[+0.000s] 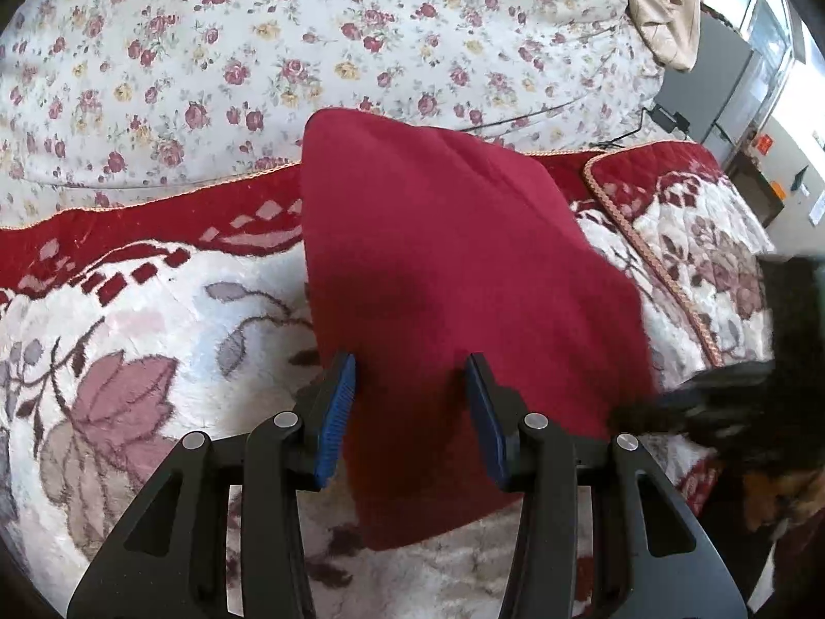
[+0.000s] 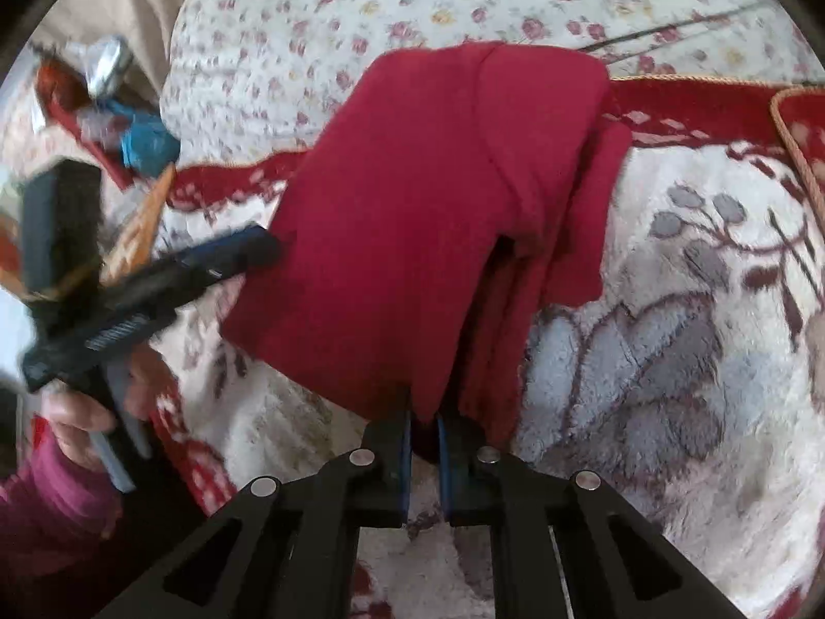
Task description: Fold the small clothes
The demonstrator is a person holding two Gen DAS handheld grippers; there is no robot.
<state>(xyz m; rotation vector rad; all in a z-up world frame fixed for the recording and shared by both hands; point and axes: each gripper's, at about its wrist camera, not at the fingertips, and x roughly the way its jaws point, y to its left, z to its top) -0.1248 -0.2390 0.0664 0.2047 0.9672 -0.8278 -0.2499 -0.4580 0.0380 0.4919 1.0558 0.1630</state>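
Observation:
A dark red garment point(image 1: 438, 258) lies folded on a plush white-and-red floral blanket point(image 1: 129, 335). In the left wrist view my left gripper point(image 1: 411, 376) hovers over the garment's near end, open, with its blue pads apart and the cloth under the gap. In the right wrist view my right gripper point(image 2: 424, 423) is shut on the near edge of the red garment point(image 2: 412, 206), whose layers rise away from the jaws. The left gripper point(image 2: 252, 250) shows blurred at that garment's left edge, held by a hand in a magenta sleeve point(image 2: 46, 495).
A rose-print quilt point(image 1: 258, 51) covers the bed behind the blanket. A red cushion with braided trim point(image 1: 696, 258) sits to the right, a beige cloth point(image 1: 655, 0) at the far corner. Small clutter, including a blue item point(image 2: 147, 147), lies at the left.

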